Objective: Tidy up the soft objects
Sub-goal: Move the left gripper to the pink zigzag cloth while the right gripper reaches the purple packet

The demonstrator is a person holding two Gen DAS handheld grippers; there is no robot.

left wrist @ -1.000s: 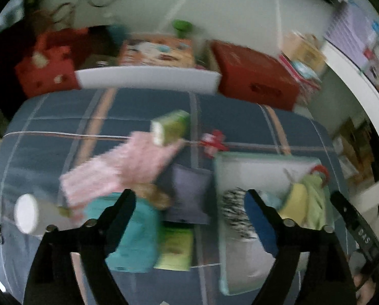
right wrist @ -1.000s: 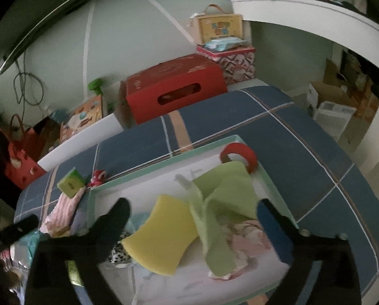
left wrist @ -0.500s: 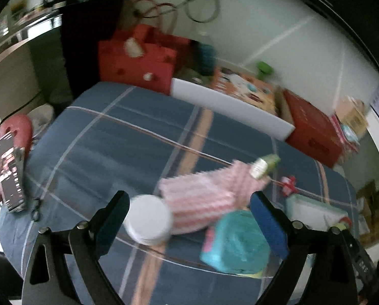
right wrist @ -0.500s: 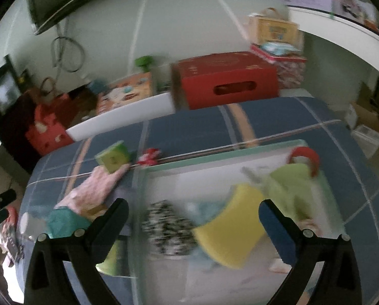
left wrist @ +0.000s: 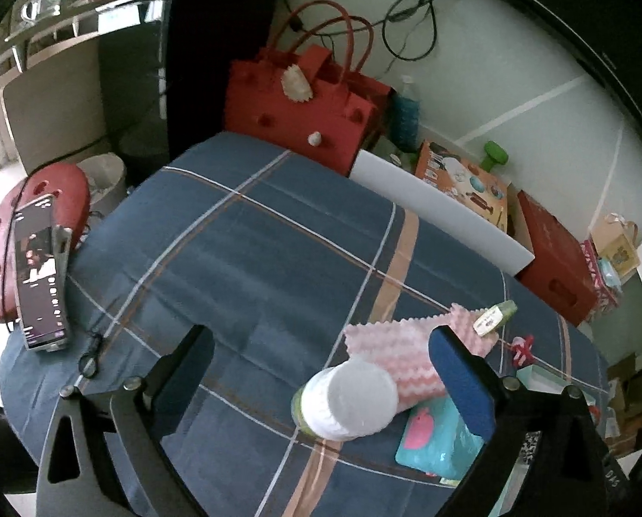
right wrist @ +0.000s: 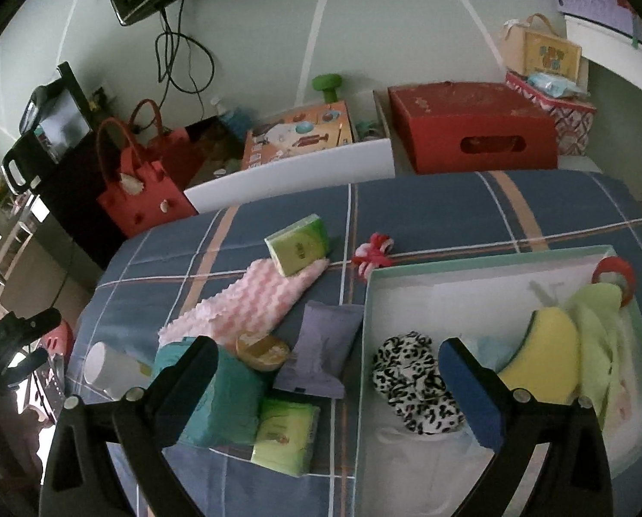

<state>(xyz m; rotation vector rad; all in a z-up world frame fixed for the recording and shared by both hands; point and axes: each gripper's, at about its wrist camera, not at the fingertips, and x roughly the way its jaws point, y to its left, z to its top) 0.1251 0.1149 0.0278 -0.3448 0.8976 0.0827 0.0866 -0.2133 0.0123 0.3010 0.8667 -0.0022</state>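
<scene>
My left gripper (left wrist: pixel 321 340) hangs over the blue checked cloth, its jaws opening. A white-capped bottle (left wrist: pixel 351 400) lies below the gap, not gripped. Beside it are a pink wavy cloth (left wrist: pixel 389 340) and a teal pack (left wrist: pixel 437 439). My right gripper (right wrist: pixel 327 347) is open and empty above a purple pack (right wrist: pixel 325 344), between the teal pack (right wrist: pixel 221 396) and the pale green tray (right wrist: pixel 471 267). The tray holds a leopard scrunchie (right wrist: pixel 411 375), a yellow sponge (right wrist: pixel 544 357) and a green cloth (right wrist: pixel 596 323). The pink cloth (right wrist: pixel 243 306) lies under a green tissue pack (right wrist: pixel 297 250).
A second green pack (right wrist: pixel 284 435), a round orange item (right wrist: pixel 262 349) and a red bow (right wrist: pixel 374 254) lie on the cloth. A phone (left wrist: pixel 41 275) rests on a red stool (left wrist: pixel 2 237) at the left. A red bag (left wrist: pixel 295 107), white board (right wrist: pixel 290 176) and red box (right wrist: pixel 471 133) stand behind.
The left gripper has swung left from the tray edge to the bare left of the table and rolled. The right gripper has moved left from over the tray to the loose pile.
</scene>
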